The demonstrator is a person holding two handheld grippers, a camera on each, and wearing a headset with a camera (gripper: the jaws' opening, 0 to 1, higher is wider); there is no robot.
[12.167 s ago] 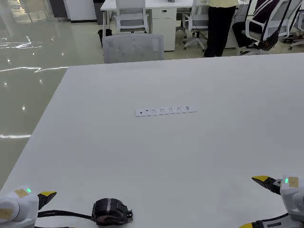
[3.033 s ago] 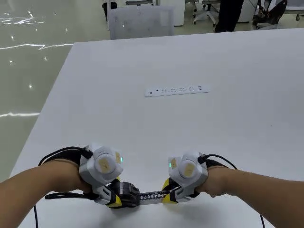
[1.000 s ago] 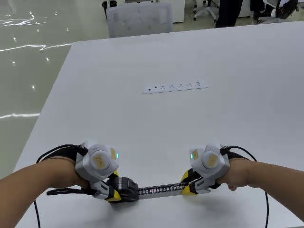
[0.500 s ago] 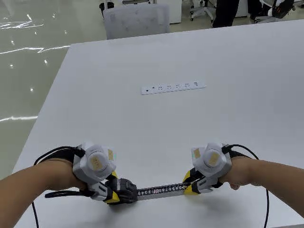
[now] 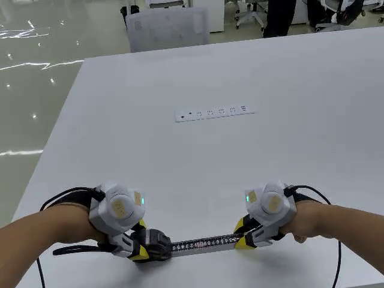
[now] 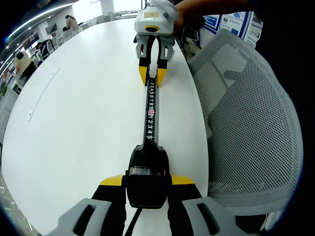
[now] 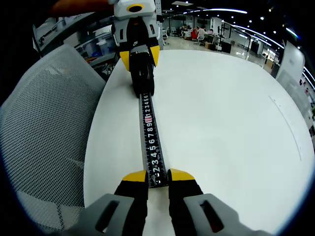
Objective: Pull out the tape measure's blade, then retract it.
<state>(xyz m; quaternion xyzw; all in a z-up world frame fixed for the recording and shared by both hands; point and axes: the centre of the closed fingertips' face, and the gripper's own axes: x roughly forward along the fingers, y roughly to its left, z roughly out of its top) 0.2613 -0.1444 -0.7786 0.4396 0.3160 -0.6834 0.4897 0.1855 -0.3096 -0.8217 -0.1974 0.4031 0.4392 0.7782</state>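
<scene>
Blade (image 5: 203, 243) drawn out further vs 3 s ago: short stub then, scale now readable past the red mark. Little gained in last 0.5 s, so pull-out judged near done; retract not yet begun. Case (image 6: 146, 172) is clamped in L gripper (image 6: 146, 183) fingers at near edge of bench (image 5: 210, 168). Blade tip is pinched in R gripper (image 7: 156, 178) fingers, blade stretched straight btw the two. Hook hidden btw R fingers. Lock on case can't be made out. Blade-to-bench contact can't be told. Case partly covered by L gripper in head view.
</scene>
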